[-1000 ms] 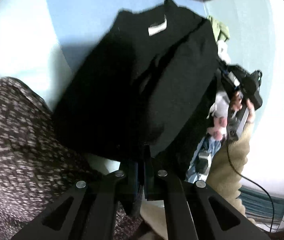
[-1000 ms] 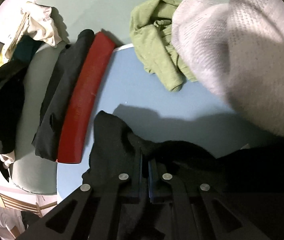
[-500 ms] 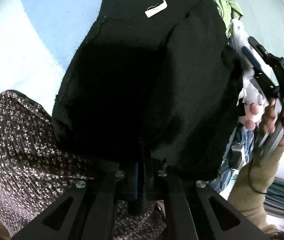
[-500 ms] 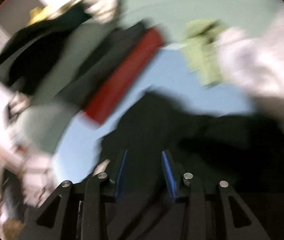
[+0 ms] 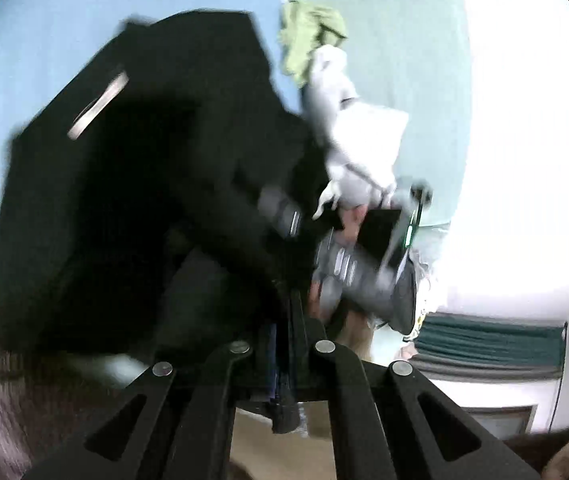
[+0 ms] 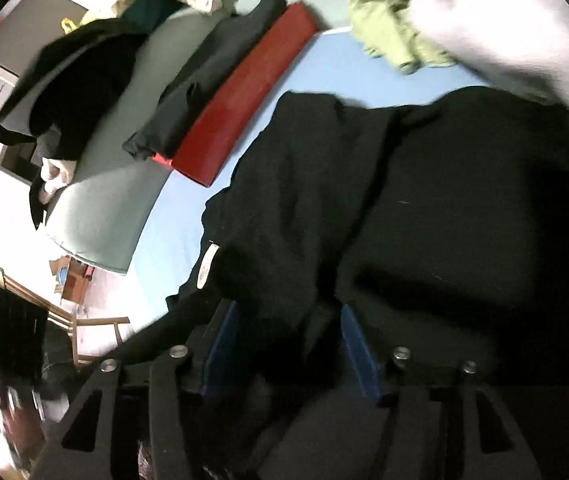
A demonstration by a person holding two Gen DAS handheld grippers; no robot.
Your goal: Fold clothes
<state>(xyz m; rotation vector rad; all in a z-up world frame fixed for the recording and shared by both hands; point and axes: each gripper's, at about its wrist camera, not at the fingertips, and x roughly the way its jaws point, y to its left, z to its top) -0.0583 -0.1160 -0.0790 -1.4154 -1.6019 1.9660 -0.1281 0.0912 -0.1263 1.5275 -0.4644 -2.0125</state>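
Right gripper (image 6: 288, 344) has let go, jaws now spread wide over the black garment (image 6: 424, 208); it's swung in beside the left gripper (image 5: 284, 344), at its 2 o'clock.

A blue mat (image 6: 188, 216) covers the pale green bed (image 6: 100, 196), with a wooden chair (image 6: 80, 320) beside white walls (image 5: 532, 160).

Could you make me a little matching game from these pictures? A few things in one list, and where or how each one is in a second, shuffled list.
Things:
1. black garment
2. red folded cloth
3. green crumpled cloth
4. right claw

Places or states:
A. bunched up next to the white garment
B. wide open over black fabric
C. spread over the blue sheet, white tag showing
D. long folded strip beside a dark folded cloth

Pairs: 1-C, 2-D, 3-A, 4-B

The left claw is shut on the black garment's edge.
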